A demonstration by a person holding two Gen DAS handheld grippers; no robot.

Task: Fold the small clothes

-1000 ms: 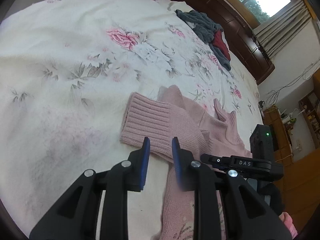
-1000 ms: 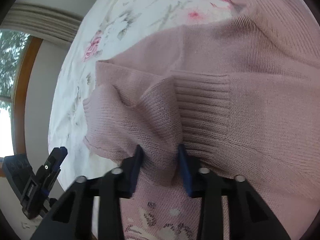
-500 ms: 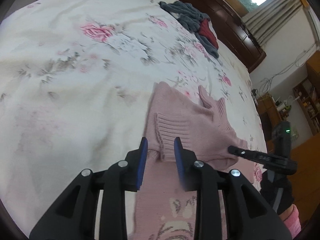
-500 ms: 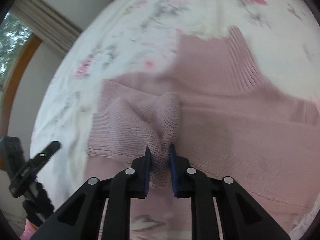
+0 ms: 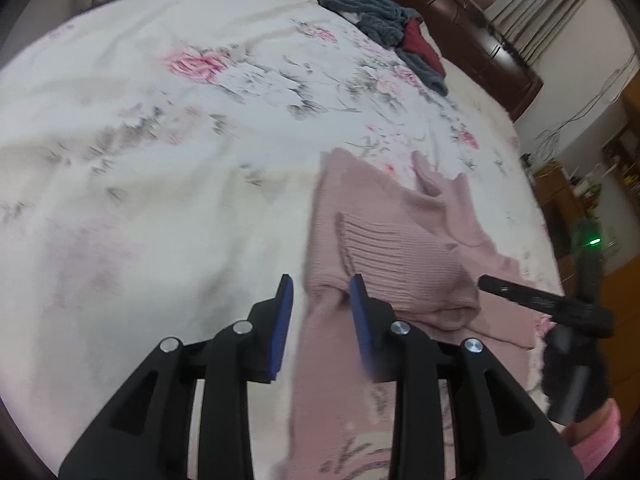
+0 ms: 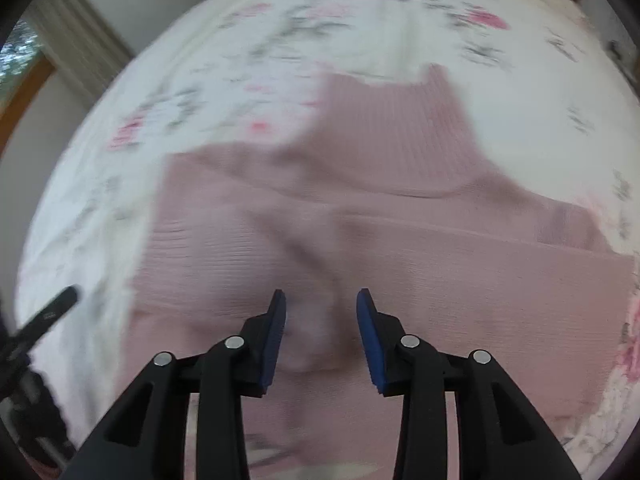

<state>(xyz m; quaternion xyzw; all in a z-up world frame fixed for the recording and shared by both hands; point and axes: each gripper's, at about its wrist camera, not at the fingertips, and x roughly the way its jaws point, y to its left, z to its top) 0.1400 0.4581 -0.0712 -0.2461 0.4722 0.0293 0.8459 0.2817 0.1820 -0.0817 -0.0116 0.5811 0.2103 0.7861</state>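
pink sweater (image 5: 400,248) flat on flowered bedspread (image 5: 160,140), one sleeve folded across the chest, ribbed cuff up. left gripper (image 5: 320,312) and right gripper (image 6: 320,320) both spread wide, holding nothing, poised just above the knit. soft, light, stretchy, likely to sag and bunch; best pinched at firmer ribbed cuff or hem edge.

left wrist: low over bed (image 5: 160,160) | right wrist: close above | shared: sweater (image 5: 400,256)
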